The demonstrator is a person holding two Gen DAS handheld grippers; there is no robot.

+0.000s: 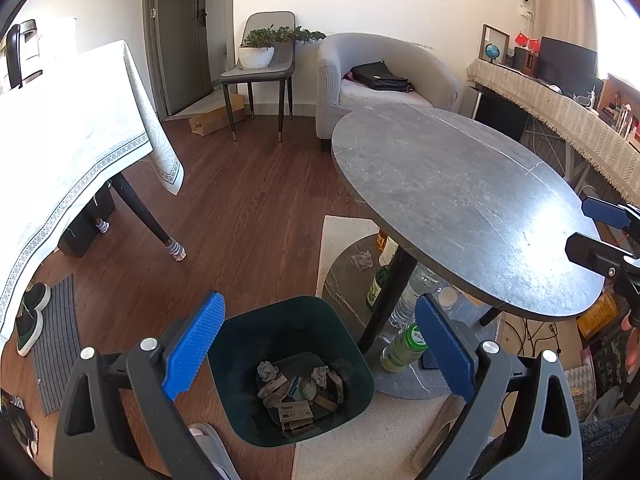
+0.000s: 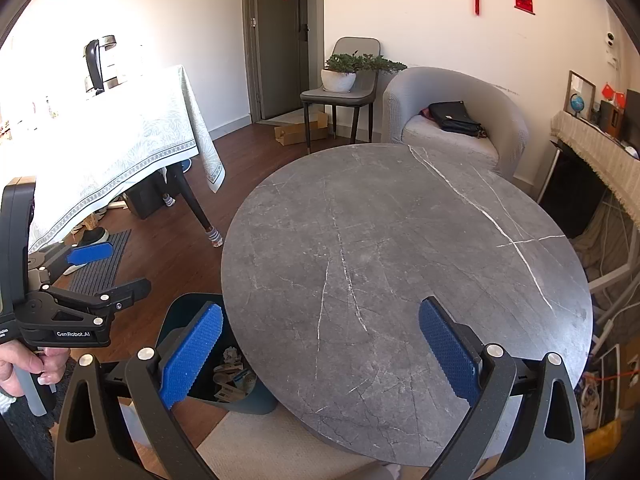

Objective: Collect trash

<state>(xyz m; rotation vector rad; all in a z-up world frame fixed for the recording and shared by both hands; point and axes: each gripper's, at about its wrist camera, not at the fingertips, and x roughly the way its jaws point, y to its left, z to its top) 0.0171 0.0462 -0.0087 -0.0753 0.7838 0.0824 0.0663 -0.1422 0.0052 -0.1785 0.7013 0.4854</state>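
**Both grippers empty above the bin and the round worktop**

We see a room with a dark wood floor (image 1: 248, 208). The largest piece near us is the round grey stone worktop (image 2: 400, 272), veined with thin white lines, its top bare. To the left stands a table under a pale patterned tablecloth (image 1: 76, 140); at the back, a grey armchair (image 2: 456, 100) carries a black bag (image 2: 454, 117), and beside it a grey chair (image 2: 340, 92) holds a potted plant (image 2: 344, 70).

On the floor, just beside the worktop's left edge and its black leg, sits the dark green trash bin (image 1: 240, 344), open-topped. In its bottom lies the trash (image 1: 298, 394): crumpled paper balls, small cardboard boxes and wrappers. Under the worktop, on its stone base, we make out several bottles, one with a green cap (image 1: 402, 348).

Our left gripper (image 1: 316, 350) hangs directly over the bin, its blue-padded jaws spread wide with nothing between them. Our right gripper (image 2: 320, 350) hovers over the near edge of the worktop, jaws likewise spread wide and empty. A hand (image 2: 24, 366) shows on the left gripper's handle in the right wrist view.
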